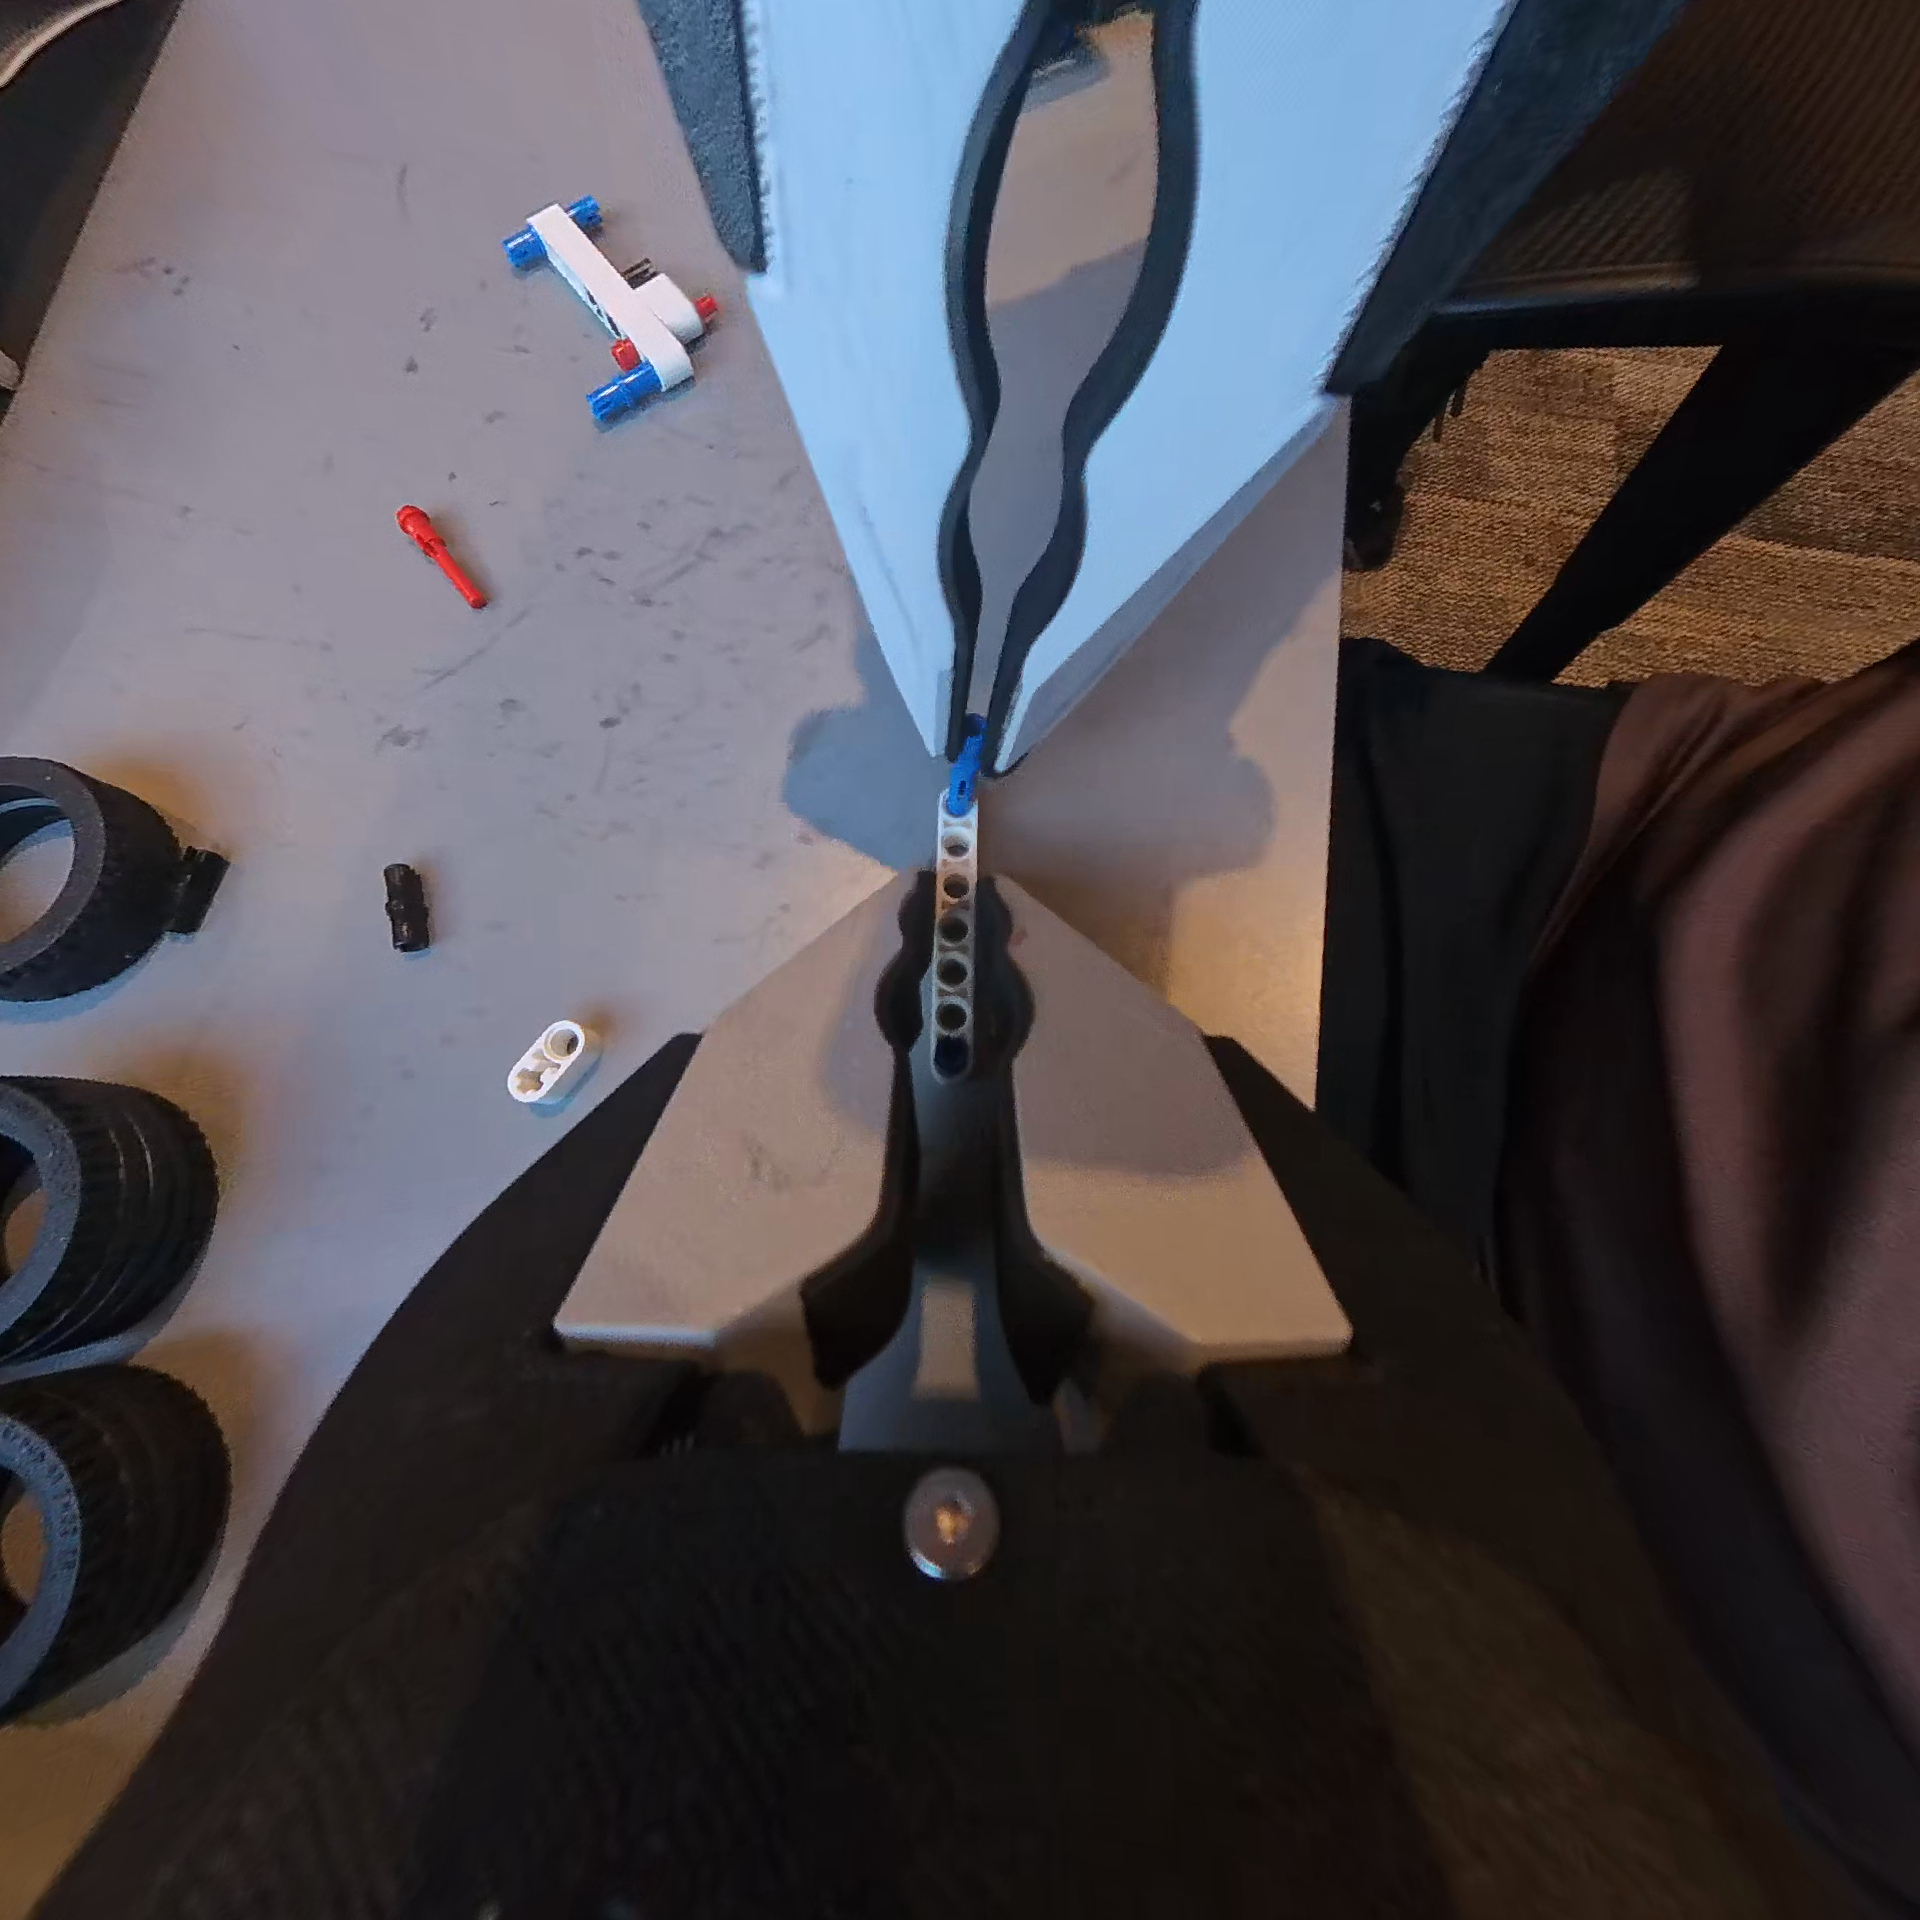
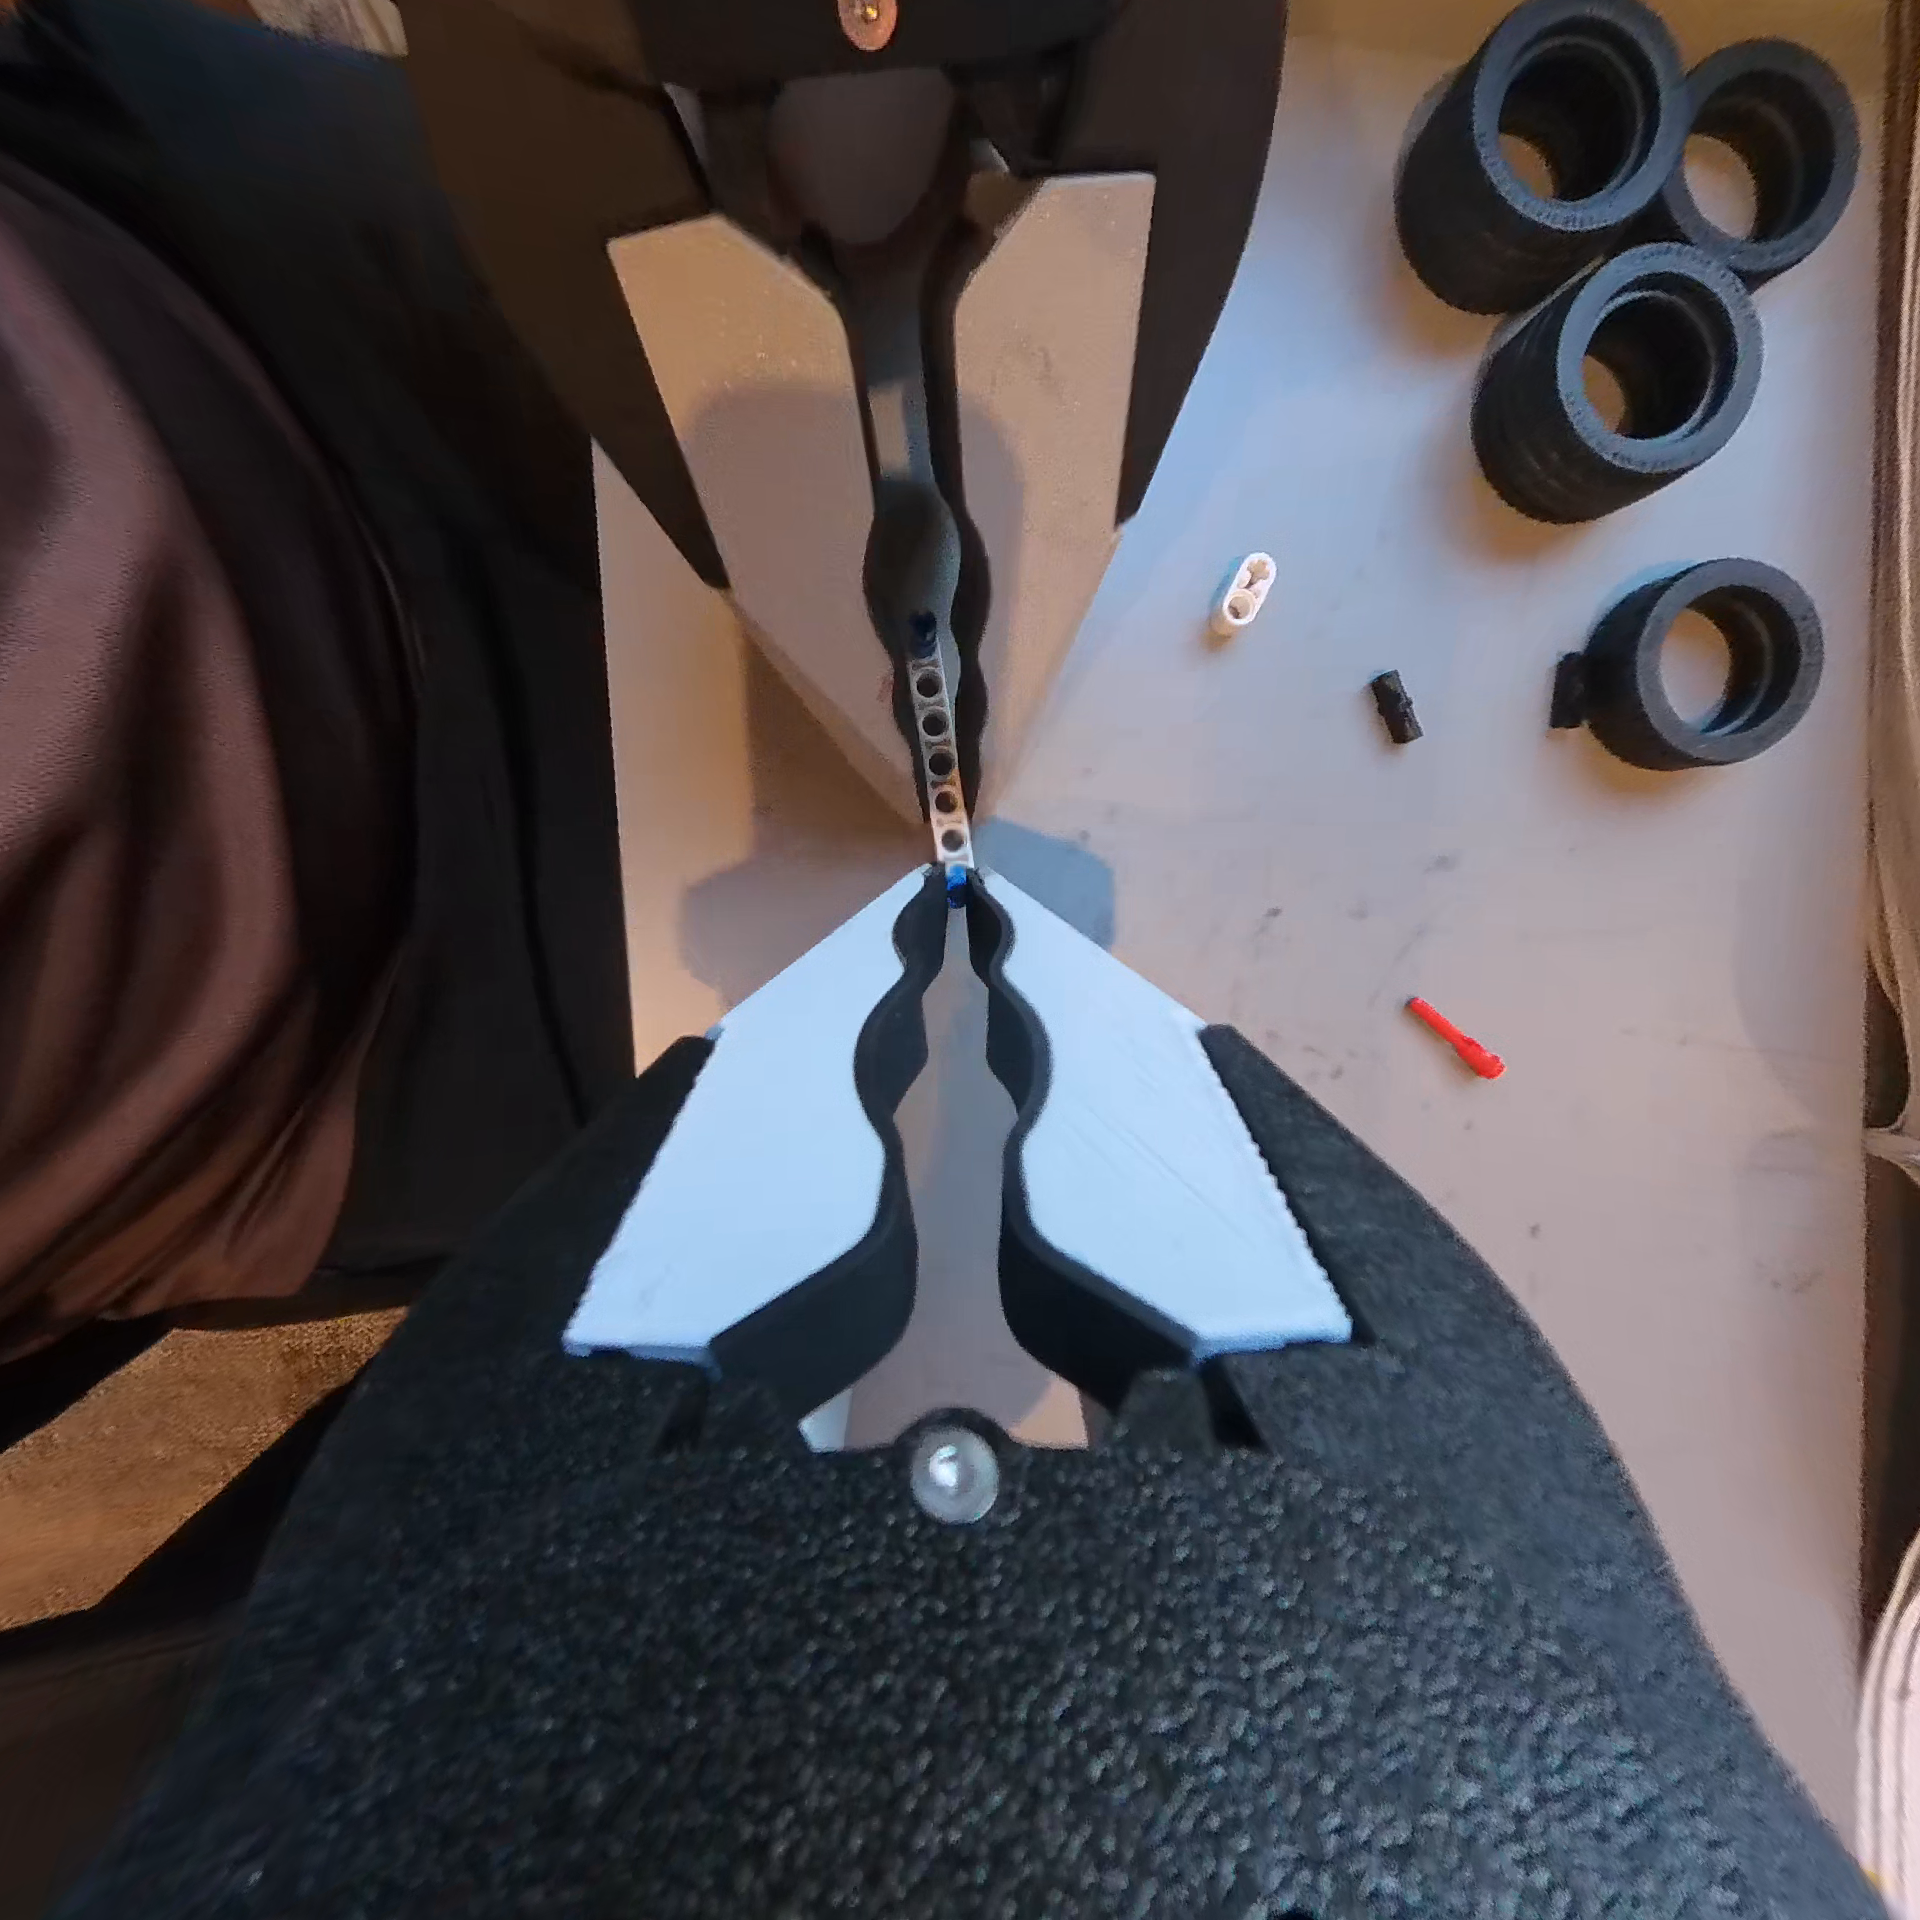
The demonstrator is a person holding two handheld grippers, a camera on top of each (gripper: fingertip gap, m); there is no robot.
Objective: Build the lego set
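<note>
near the table's edge, by the person: two grippers meet tip to tip above the grey table [image 1: 312, 665].
left gripper [image 1: 956, 894]: pinching a white holed lego beam [image 1: 956, 925].
beam axis: lengthwise along the fingers, pointing at the right gripper [image 2: 956, 883].
right gripper: pinching a blue pin [image 1: 968, 756] at the beam's tip.
scattered around: black rubber tyres [image 2: 1621, 384], red axle pin [image 1: 442, 556], small black connector [image 1: 405, 906], short white two-hole link [image 1: 556, 1060], white-and-blue subassembly [image 1: 613, 296].

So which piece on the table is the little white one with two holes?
Start at the black tyres stacked on the grey table. Just beside them, near the left claw, lies a short white link. It's the only loose white piece.
</note>
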